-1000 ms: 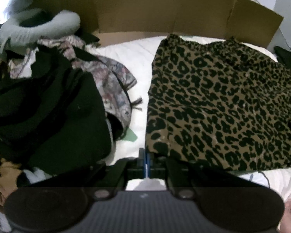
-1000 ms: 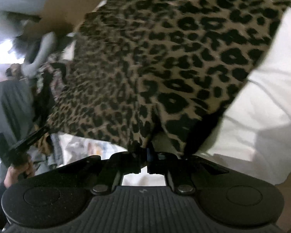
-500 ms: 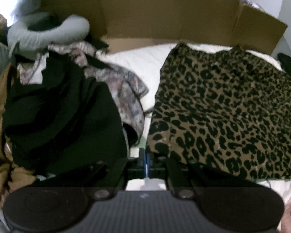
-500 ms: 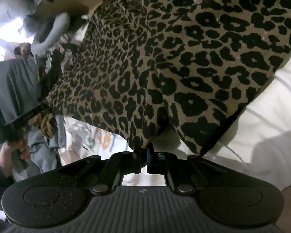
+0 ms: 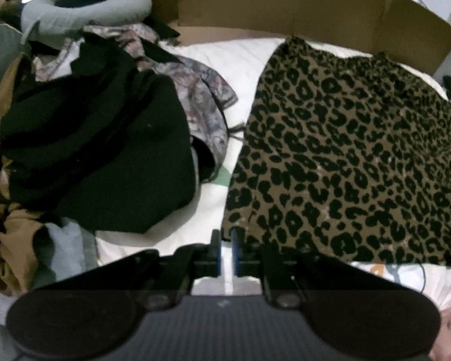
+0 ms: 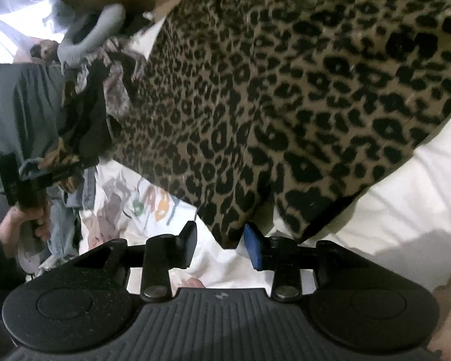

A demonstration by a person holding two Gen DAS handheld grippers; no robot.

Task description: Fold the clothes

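- The leopard-print garment (image 5: 354, 156) lies spread flat on the white bed sheet (image 5: 225, 57); everything below is placed relative to it.
- The left tool (image 5: 225, 245) sits at the garment's near left corner. Its jaws are opening, with only a narrow gap between them so far. The corner's edge lies just beside the right finger, and no cloth seems to be between the pads, though the picture is soft there.
- The right tool (image 6: 219, 237) is at the garment's near right corner (image 6: 228, 234). Its jaws are opening and stand clearly apart, one finger black, the other with a blue pad (image 6: 254, 246). The tip of the corner hangs down between them, and neither pad presses on it.
- To the left of the garment, across a strip of bare sheet, sits a pile of clothes: a black garment (image 5: 99, 162) on top, a faded floral cloth (image 5: 201, 99) under it on the side toward the leopard print, and a mustard-brown cloth (image 5: 12, 240) at the pile's outer edge.
- Beyond the garment's far edge stands a cardboard wall (image 5: 285, 3).
- Beyond the pile, away from the garment, lies a grey sleeve-like roll (image 5: 87, 12).
- From the right wrist view, a hand (image 6: 27, 222) grips the other tool's handle off the garment's left side, beside the pile.
- A coloured print (image 6: 153, 204) on the sheet shows just off the garment's near edge.
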